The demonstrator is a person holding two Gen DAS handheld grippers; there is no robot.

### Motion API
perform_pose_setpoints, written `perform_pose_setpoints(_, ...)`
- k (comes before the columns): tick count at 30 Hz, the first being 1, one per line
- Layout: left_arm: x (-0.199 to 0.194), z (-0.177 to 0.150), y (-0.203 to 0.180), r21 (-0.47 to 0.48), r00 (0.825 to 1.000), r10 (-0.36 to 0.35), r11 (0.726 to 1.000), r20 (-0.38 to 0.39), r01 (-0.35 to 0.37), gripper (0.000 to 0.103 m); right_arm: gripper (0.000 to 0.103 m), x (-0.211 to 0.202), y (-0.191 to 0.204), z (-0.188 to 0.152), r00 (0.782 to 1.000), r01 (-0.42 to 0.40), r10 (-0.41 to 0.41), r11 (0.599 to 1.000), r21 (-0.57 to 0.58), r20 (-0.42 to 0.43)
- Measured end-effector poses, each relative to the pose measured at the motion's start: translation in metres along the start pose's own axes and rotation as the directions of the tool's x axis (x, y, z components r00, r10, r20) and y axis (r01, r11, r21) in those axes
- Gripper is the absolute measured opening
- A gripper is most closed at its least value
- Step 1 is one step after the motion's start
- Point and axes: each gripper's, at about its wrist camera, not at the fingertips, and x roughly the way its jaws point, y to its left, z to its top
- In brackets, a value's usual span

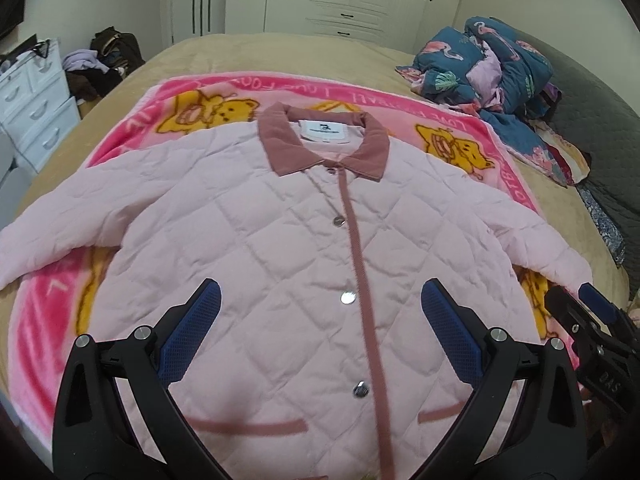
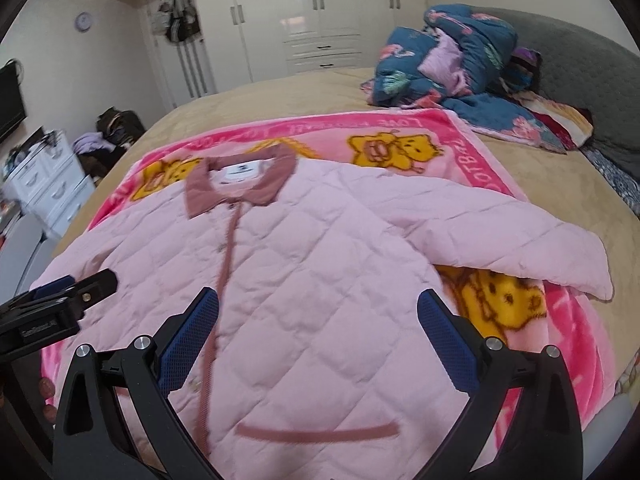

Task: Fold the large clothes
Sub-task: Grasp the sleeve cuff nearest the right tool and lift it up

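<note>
Bedroom, big bed [image 1: 248, 46] w/ tan cover, white wardrobes [image 2: 304, 12] behind, white drawer unit [image 1: 34, 108] at the side. Pink cartoon-bear blanket [image 1: 52, 320] spread flat on the bed; rumpled blue floral duvet [image 2: 444, 64] piled by the grey headboard [image 2: 588, 88], well apart from the work area.

Pink quilted jacket [image 1: 280, 240] lies face up on the blanket, buttoned shut, collar [image 1: 324, 144] toward the wardrobes, hem toward the cams. Both sleeves spread out sideways, flat; right-side sleeve [image 2: 520, 240] end overhangs a bear print. Dark pink placket runs down the centre w/ metal snaps [image 1: 348, 298]; two dark pink pocket trims near the hem.

Left gripper [image 1: 320, 308]: jaws wide apart, nothing between the blue pads, hanging over lower jacket front, placket roughly btwn the fingers. Contact w/ fabric: can't tell.

Right gripper [image 2: 318, 308]: also spread wide, empty, over the jacket's right half above the pocket trim [image 2: 320, 434]. Each gripper shows at the edge of the other's view, side by side near the hem.
</note>
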Motion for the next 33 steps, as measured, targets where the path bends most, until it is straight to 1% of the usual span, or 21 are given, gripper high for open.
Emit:
perform_pose_setpoints(9, 0.049, 0.018, -0.028, 0.030, 0.998, -0.017, 0.999, -0.058, 0.019, 0.094, 0.099, 0.037, -0.066, 0.009, 0.996, 0.090, -0.086, 0.988, 0.124, -0.035)
perform_pose_setpoints(13, 0.072, 0.024, -0.040, 0.047, 0.996, -0.021, 0.999, -0.086, 0.025, 0.094, 0.099, 0.052, -0.102, 0.009, 0.989, 0.145, -0.136, 0.972, 0.184, -0.061)
perform_pose_setpoints(16, 0.087, 0.026, -0.049, 0.058, 0.994, -0.021, 0.998, -0.106, 0.027, 0.094, 0.099, 0.059, -0.126, 0.009, 0.985, 0.170, -0.157, 0.959, 0.227, -0.073)
perform_pose_setpoints(19, 0.101, 0.029, -0.058, 0.070, 0.993, -0.011, 0.997, -0.119, 0.019, 0.094, 0.099, 0.066, -0.157, 0.006, 0.977, 0.210, -0.192, 0.934, 0.289, -0.088)
perform_pose_setpoints(23, 0.117, 0.031, -0.068, 0.080, 0.991, 0.001, 0.997, -0.137, 0.010, 0.094, 0.099, 0.073, -0.196, 0.001, 0.970, 0.242, -0.217, 0.898, 0.367, -0.108)
perform_pose_setpoints(27, 0.133, 0.032, -0.075, 0.080, 0.988, 0.013, 0.997, -0.157, 0.000, 0.094, 0.099, 0.081, -0.232, -0.006, 0.960, 0.280, -0.245, 0.854, 0.438, -0.136)
perform_pose_setpoints(30, 0.142, 0.032, -0.079, 0.085, 0.986, 0.029, 0.996, -0.167, -0.015, 0.094, 0.099, 0.087, -0.261, -0.014, 0.957, 0.291, -0.246, 0.809, 0.511, -0.157)
perform_pose_setpoints(33, 0.150, 0.032, -0.082, 0.081, 0.984, 0.040, 0.996, -0.173, -0.027, 0.094, 0.099, 0.091, -0.287, -0.020, 0.958, 0.288, -0.233, 0.761, 0.581, -0.169)
